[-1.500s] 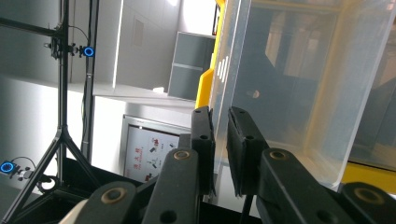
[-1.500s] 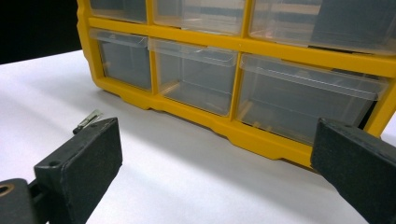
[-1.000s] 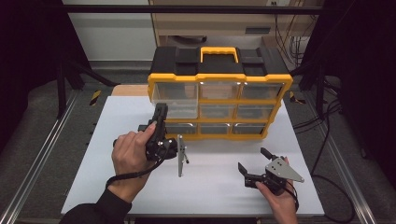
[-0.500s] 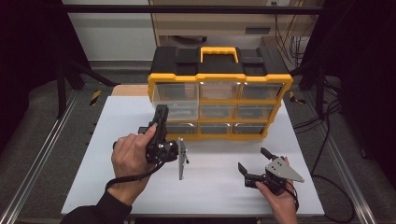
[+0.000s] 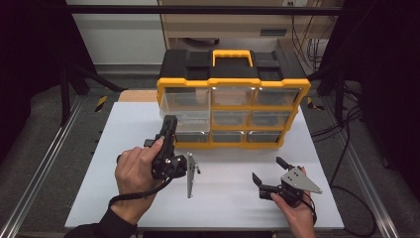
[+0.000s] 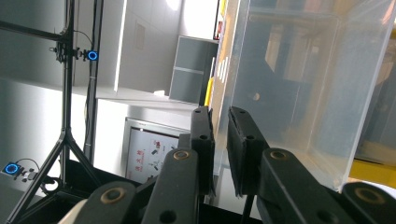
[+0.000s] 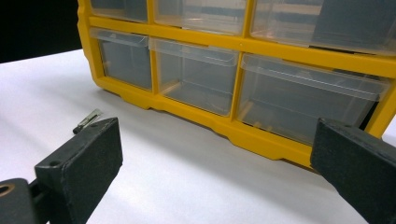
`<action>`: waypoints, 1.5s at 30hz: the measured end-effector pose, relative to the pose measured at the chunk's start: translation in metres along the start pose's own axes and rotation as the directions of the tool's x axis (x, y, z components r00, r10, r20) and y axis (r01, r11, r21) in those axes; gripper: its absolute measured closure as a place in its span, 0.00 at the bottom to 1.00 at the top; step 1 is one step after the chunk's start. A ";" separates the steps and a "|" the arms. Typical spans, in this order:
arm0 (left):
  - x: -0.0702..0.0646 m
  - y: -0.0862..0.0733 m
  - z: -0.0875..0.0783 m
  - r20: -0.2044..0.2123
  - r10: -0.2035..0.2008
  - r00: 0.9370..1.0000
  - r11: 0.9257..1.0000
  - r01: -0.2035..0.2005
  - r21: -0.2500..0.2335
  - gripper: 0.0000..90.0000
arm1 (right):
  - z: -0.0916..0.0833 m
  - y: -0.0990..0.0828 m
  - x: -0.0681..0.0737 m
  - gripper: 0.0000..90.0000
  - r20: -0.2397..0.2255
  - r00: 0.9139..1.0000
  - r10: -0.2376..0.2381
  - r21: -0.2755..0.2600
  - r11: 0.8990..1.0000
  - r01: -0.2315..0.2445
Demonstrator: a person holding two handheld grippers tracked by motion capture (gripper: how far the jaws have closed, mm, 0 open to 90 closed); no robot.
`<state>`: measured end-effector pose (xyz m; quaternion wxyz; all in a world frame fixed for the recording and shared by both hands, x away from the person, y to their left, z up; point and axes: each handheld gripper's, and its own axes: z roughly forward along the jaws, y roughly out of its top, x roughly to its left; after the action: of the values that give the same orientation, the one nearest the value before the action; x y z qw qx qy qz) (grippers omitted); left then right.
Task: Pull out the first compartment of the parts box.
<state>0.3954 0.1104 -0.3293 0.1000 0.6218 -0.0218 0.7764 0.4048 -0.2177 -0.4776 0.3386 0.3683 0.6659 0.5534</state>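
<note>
Pinching the front wall of a clear drawer (image 6: 299, 93), left gripper (image 5: 169, 130) at frame centre draws it from the yellow organiser (image 5: 233, 111); right gripper (image 5: 270, 174), jaws spread, waits lower right.

White table (image 5: 124, 129) on grey floor (image 5: 44, 148), dark surroundings, beige cabinet (image 5: 237, 25) behind

this looks like a lab set up for recording. a white table (image 5: 223, 198) stands inside a frame of aluminium rails (image 5: 34, 178), with black curtains (image 5: 29, 59) at the sides. tripods (image 6: 65, 140) carry tracking units with glowing blue rings (image 6: 92, 55), and bundled cables (image 5: 317, 44) hang behind the yellow drawer organiser (image 5: 233, 114).
</note>
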 end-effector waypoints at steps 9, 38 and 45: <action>-0.001 0.000 -0.003 0.004 0.005 1.000 1.000 -0.005 -0.001 0.89 | 0.000 0.000 0.000 0.03 0.000 1.000 -0.001 0.000 1.000 0.001; -0.006 0.002 -0.003 0.005 -0.019 1.000 1.000 0.019 0.001 0.87 | 0.001 0.000 0.002 0.03 -0.002 1.000 -0.006 0.005 1.000 0.006; -0.004 0.002 -0.003 0.017 -0.093 0.996 0.996 0.093 0.006 0.83 | 0.001 0.000 0.001 0.03 0.000 1.000 -0.005 0.006 1.000 0.005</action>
<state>0.3930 0.1083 -0.3336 0.1341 0.6291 0.0083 0.7656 0.4051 -0.2161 -0.4783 0.3390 0.3675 0.6685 0.5506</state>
